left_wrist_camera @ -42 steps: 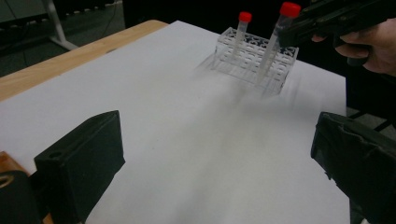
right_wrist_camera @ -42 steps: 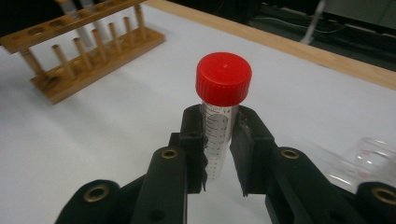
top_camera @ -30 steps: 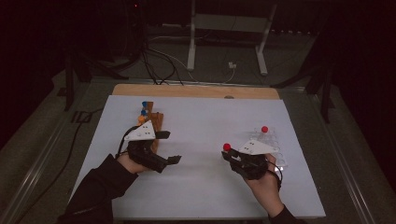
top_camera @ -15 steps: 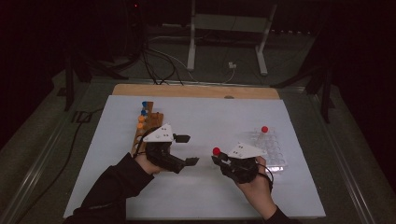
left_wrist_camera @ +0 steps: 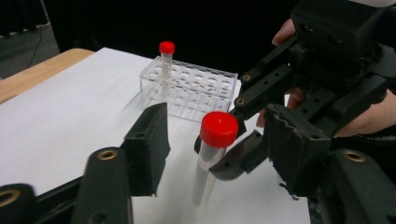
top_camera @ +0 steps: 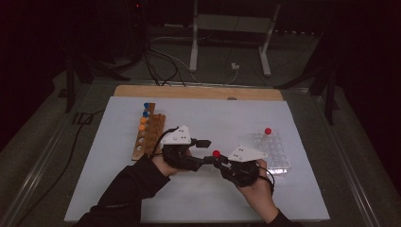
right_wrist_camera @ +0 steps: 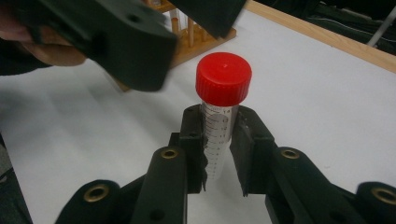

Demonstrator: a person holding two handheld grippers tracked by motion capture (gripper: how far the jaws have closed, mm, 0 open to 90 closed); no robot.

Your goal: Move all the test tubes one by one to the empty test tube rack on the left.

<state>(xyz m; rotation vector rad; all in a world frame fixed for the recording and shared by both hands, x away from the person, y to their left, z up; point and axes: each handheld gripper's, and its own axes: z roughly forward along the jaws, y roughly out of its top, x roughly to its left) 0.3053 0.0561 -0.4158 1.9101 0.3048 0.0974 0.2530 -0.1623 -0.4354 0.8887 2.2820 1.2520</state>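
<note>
While the right gripper (right_wrist_camera: 218,154) clamps one red-capped tube (right_wrist_camera: 219,121) upright above the white mat (top_camera: 227,118), the left gripper (left_wrist_camera: 219,140) has its jaws either side of the red cap, half-wide & just been closing, pads not yet touching. 2 racks: clear rack (top_camera: 274,151) w/ 1 red-capped tube (right side), wooden rack (top_camera: 147,137) w/ a few orange & blue caps, left.
</note>
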